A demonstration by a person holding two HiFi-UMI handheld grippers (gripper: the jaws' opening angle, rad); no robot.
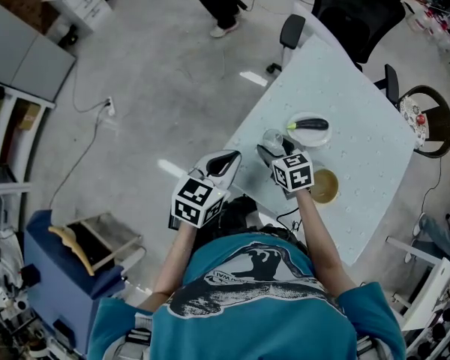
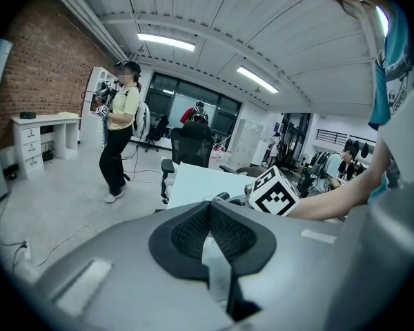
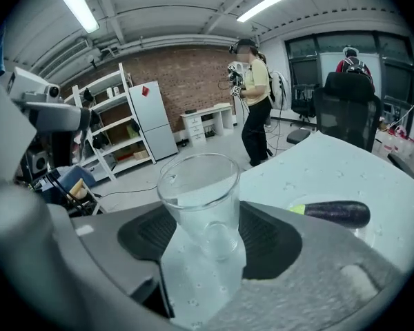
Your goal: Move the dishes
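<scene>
Left gripper [image 1: 226, 158]: my grey moulded shell with a marker cube, held off the table's near-left edge.
Left jaws: my left gripper [image 2: 208, 209] has its ribbed black rubber linings pressed together at the tips, with nothing between them.
Glass [image 1: 272, 138]: clear, smooth tumbler, round-mouthed and narrowing towards the base. It is at the near-left part of the table, just left of the plate.
Right gripper [image 1: 272, 152]: reaches over the table's near edge, its marker cube just behind the glass.
Right jaws: my right gripper [image 3: 207, 219] pinches the lower part of the glass [image 3: 200, 192], one ribbed lining on each side. The glass leans slightly. I cannot tell whether its base touches the table.
Plate [image 1: 319, 139]: white, round and shallow, just beyond the glass.
Eggplant [image 1: 309, 124]: dark purple and glossy, long, with a green stem end. It lies across the plate and shows to the right of the glass in the right gripper view [image 3: 334, 213].
Bowl [image 1: 324, 186]: round, brownish-yellow inside, near the plate on its near side.
Table [image 1: 360, 156]: pale blue, flat square top with faint speckles.
</scene>
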